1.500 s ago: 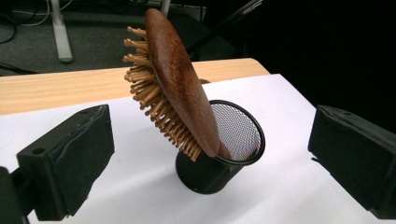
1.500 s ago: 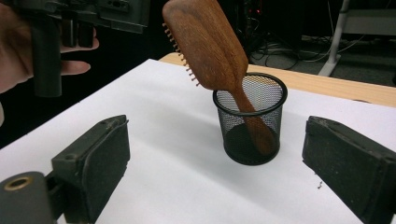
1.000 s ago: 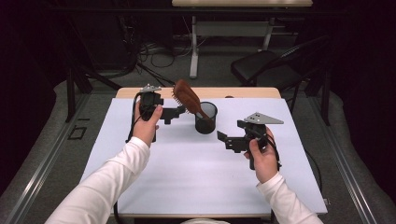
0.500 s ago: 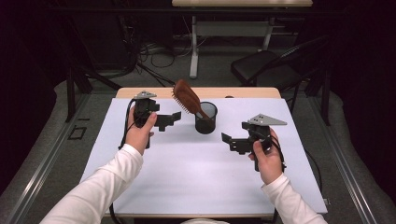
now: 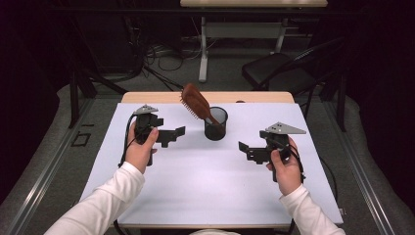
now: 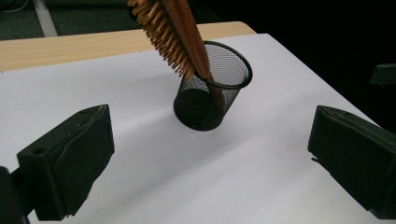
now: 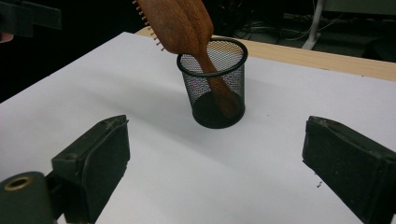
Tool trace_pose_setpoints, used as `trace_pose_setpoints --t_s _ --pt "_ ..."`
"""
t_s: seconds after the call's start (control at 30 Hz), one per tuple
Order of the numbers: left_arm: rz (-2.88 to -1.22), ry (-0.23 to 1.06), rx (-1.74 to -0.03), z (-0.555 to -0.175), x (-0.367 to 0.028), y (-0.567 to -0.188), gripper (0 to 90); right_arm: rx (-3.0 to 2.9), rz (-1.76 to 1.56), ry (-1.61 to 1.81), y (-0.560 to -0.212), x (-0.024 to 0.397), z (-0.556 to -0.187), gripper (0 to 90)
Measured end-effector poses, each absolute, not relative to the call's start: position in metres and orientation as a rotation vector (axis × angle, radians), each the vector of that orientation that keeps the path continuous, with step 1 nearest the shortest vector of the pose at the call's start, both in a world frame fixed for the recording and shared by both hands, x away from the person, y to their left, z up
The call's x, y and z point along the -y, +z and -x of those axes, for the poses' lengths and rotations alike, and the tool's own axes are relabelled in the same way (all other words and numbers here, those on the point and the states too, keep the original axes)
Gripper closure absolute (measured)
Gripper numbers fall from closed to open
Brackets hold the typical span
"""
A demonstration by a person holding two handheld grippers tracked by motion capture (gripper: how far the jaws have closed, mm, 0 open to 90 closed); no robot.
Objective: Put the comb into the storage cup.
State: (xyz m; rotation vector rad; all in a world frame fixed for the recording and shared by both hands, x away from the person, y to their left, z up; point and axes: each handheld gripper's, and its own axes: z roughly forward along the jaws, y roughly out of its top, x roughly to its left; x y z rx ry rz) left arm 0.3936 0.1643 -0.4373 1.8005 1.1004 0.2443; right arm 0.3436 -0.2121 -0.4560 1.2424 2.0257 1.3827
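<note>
In the mesh cup (image 6: 212, 93) — hairbrush (image 6: 175, 32) top cropped.

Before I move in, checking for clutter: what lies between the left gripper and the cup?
Only bare white table cover, as the left gripper view shows.

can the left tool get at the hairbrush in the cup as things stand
Probably yes. The left tool is open and faces the hairbrush, which stands handle-down in the mesh cup with its head leaning out toward that side. Only bare white table cover lies between them.
</note>
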Motion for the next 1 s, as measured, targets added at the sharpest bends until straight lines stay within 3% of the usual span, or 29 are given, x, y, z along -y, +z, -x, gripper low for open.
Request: trace_pose_setpoints --t_s 1.0 --pt "-1.689 0.248 -1.216 -0.375 -0.223 -0.463 0.4 -1.968 -1.332 1.354 -0.477 0.237 -0.34 7.2"
